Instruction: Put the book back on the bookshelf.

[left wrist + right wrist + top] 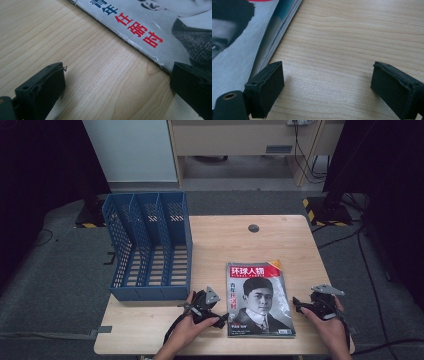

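Flat, magazine (pixel 260 300) between both spread grippers.

The table (pixel 150 325) is topped in a pale wood-look finish, smooth and matt, with fine grain lines seen up close in both gripper views. The magazine (pixel 260 300) is printed paper with a fairly glossy cover, its spine edge worn white and a bit frayed, while the page stack along the other side looks like thin coated sheets. The file rack (pixel 150 245) is made of blue perforated plastic, the jaws of the left gripper (pixel 117 77) and right gripper (pixel 327 80) are faced in dull black, slightly rough-moulded material, and the floor (pixel 50 285) is covered in grey matt carpet.
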### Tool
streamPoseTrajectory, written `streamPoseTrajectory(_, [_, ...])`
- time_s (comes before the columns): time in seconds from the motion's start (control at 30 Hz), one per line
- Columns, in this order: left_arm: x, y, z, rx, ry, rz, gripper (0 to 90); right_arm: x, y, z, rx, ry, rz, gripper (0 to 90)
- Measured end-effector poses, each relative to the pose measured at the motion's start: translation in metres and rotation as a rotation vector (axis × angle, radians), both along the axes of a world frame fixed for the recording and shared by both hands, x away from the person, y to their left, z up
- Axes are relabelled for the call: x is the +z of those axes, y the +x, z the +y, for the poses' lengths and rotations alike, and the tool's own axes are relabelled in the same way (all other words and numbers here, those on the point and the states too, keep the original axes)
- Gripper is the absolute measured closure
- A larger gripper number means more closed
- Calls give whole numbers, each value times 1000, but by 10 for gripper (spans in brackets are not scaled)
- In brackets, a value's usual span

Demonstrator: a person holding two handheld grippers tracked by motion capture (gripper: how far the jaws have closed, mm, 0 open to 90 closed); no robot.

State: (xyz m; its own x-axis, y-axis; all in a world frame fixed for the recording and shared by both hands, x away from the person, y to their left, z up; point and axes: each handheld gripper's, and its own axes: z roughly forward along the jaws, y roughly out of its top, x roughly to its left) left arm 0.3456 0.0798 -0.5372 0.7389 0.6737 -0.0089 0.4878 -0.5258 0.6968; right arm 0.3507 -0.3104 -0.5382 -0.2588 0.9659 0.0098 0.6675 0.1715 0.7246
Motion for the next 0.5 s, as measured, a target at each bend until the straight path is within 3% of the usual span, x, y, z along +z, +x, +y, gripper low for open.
streamPoseTrajectory(0.23, [0,0,-1,9,1,1,0,2,0,-4,5,27,-2,114])
streamPoseTrajectory(0.37, [0,0,-1,9,0,2,0,11,-3,-8,-11,62,-47,118])
streamPoseTrajectory(0.5, [0,0,-1,9,0,3,0,18,-6,-5,23,86,-84,179])
